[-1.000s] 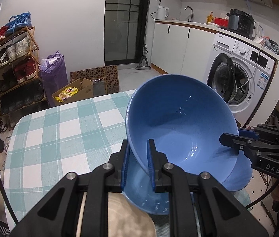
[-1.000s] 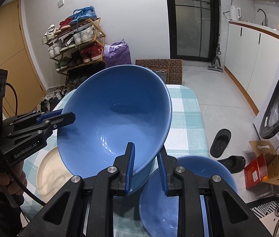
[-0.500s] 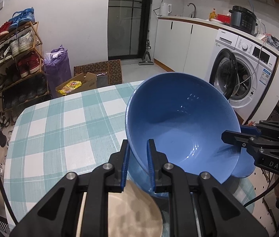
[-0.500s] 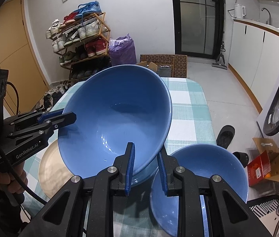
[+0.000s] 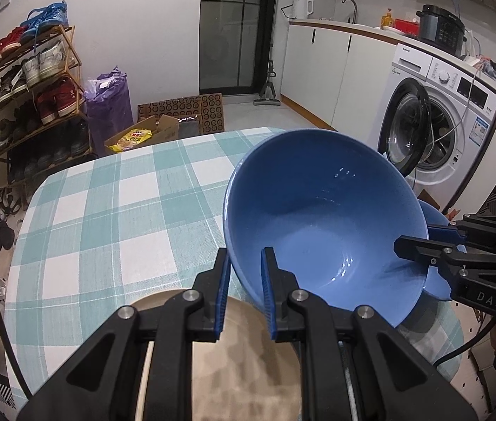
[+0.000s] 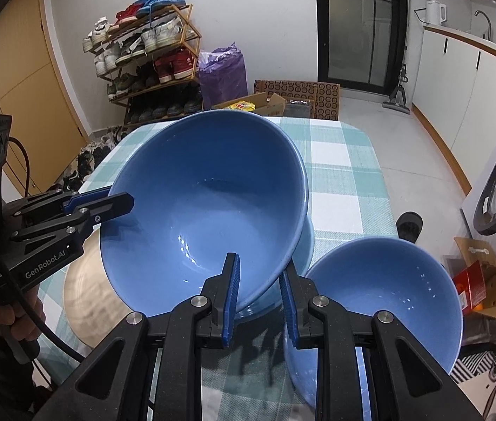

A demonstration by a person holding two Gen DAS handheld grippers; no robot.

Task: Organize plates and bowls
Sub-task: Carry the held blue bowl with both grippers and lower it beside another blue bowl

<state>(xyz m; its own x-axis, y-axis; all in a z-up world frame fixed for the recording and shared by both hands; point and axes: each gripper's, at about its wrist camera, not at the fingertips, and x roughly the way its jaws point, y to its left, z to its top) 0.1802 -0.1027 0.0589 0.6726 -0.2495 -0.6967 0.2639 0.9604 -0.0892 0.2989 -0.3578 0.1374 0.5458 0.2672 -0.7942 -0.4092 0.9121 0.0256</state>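
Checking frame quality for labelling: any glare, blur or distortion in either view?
Left wrist view: strong fisheye bending with dark corners, small highlights inside the large blue bowl, tan plate blurred. Right wrist view: same curvature, glints in both bowls, shadows on the checked tablecloth.

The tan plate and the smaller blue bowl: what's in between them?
The big blue bowl, gripped on opposite rims by both grippers, with more blue dishware under it; the right wrist view shows it.

Both hand-held grippers (image 5: 244, 287) (image 6: 258, 294) clamped, tilted downward
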